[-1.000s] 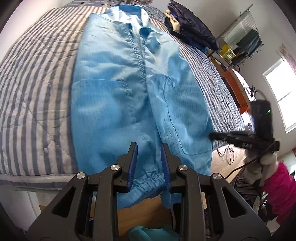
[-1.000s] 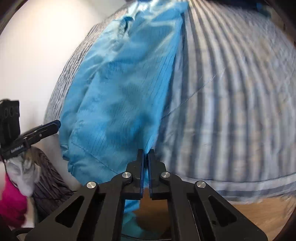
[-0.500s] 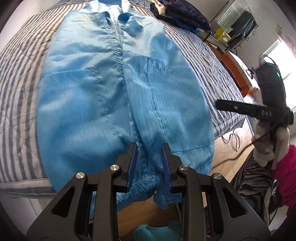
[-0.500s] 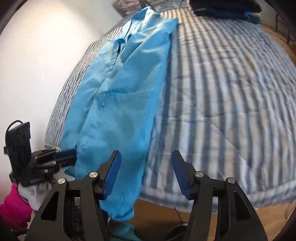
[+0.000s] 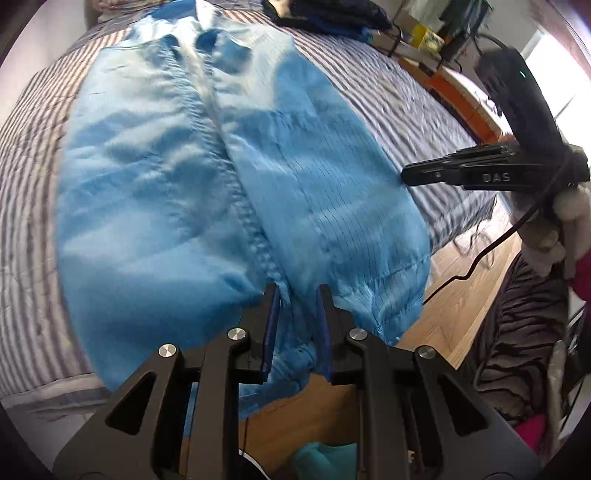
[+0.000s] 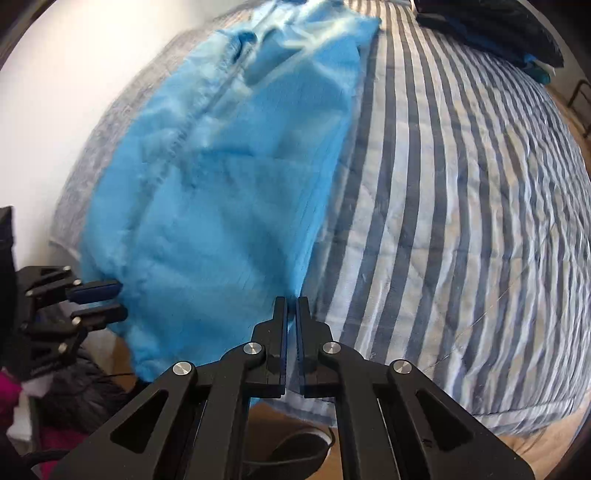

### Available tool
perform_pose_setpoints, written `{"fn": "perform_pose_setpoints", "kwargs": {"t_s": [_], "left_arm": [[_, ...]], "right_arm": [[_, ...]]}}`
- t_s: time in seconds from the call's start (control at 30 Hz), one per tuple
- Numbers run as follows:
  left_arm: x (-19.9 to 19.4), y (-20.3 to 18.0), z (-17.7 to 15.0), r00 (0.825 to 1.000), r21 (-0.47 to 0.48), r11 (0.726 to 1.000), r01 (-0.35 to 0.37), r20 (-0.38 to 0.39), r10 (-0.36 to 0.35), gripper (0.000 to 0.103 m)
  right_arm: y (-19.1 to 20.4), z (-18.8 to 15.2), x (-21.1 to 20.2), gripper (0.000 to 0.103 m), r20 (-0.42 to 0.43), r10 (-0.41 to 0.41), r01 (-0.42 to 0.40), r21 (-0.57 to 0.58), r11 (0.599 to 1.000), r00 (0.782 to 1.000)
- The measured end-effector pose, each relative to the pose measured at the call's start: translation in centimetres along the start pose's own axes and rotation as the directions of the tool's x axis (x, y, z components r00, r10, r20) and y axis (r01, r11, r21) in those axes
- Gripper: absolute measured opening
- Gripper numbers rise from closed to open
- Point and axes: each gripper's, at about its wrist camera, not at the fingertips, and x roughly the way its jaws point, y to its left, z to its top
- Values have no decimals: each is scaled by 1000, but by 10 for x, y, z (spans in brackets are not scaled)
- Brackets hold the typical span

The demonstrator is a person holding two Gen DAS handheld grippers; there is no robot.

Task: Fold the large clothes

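A large light-blue garment [image 5: 207, 177] with a central zip lies lengthwise on the striped bed [image 5: 29, 147]; its near end hangs over the bed edge. It also shows in the right wrist view [image 6: 229, 192]. My left gripper [image 5: 295, 295] is open with the hem bunched between its fingers. My right gripper [image 6: 292, 306] is shut at the garment's right lower edge, where it meets the striped cover [image 6: 461, 221]; I cannot tell if cloth is pinched. The right gripper shows in the left wrist view [image 5: 406, 173], and the left gripper in the right wrist view [image 6: 114, 299].
Dark clothes [image 5: 332, 18] are piled at the bed's far end, also in the right wrist view [image 6: 491, 22]. A wooden floor [image 5: 461, 266] with a black cable lies below the bed edge. A white wall [image 6: 74, 66] runs along the left. Pink and dark fabric [image 5: 532, 314] sits at right.
The right gripper was shut, opened wide half a second ago, and is now shut again at the garment's right edge. The left gripper stayed open at the hem and moved closer.
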Motion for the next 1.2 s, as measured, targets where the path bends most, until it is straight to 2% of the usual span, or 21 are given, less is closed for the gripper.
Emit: {"fn": "perform_pose_setpoints", "kwargs": {"t_s": [0.13,0.3,0.43,0.47,0.57,0.77,0.83,0.87,0.9,0.93,0.97,1.0,1.03,1.07,1.1,1.13,1.2], "left_arm": [[-28,26,15,999,-54,998,21,52,-18,24],[-34,45,49,994,-80,996,32,103,-24,25],[-14,27,59,994,-55,997,62,98,-57,25],[-7,21,58,994,-44,997,71,91,-67,25],[7,10,52,993,-42,994,97,77,-94,25],[31,3,44,991,-66,989,130,25,-129,25],[33,-1,41,991,-54,989,135,13,-134,25],[35,-4,40,992,-41,991,129,8,-129,25],[36,-5,39,992,-36,991,126,5,-126,25],[38,-7,39,991,-34,991,133,3,-133,25],[41,-9,38,990,-36,989,144,-1,-145,25],[43,-11,37,989,-37,988,150,-2,-150,25],[47,-14,37,988,-34,987,156,-4,-156,25],[51,-18,37,988,-25,988,154,-8,-155,25],[54,-20,37,989,-17,988,150,-10,-151,25],[57,-21,37,989,-12,989,148,-10,-148,25],[57,-20,40,987,-20,987,159,-8,-159,25]], "right_arm": [[-18,27,-25,3,127,22,-23,6,1000,992],[-50,88,-22,6,192,64,-78,67,995,979],[-78,147,2,32,239,96,-132,137,982,966],[-86,153,7,36,249,102,-143,153,978,963],[-103,195,32,37,269,127,-183,195,964,955],[-131,246,78,37,272,184,-258,269,928,944],[-133,257,93,37,291,216,-298,275,914,932],[-133,260,95,25,300,227,-312,276,909,927],[-130,265,96,8,305,226,-312,273,910,925],[-125,268,94,2,300,214,-295,257,920,930],[-115,274,87,2,294,167,-236,215,948,941],[-101,279,73,2,315,79,-129,141,982,946],[-90,283,62,1,343,-4,-26,85,996,939],[-87,287,58,2,358,-57,33,73,997,932],[-87,290,60,2,352,-73,48,78,996,933],[-88,293,69,2,319,-74,49,85,995,945],[-85,297,86,2,258,-120,106,70,992,959]]}}
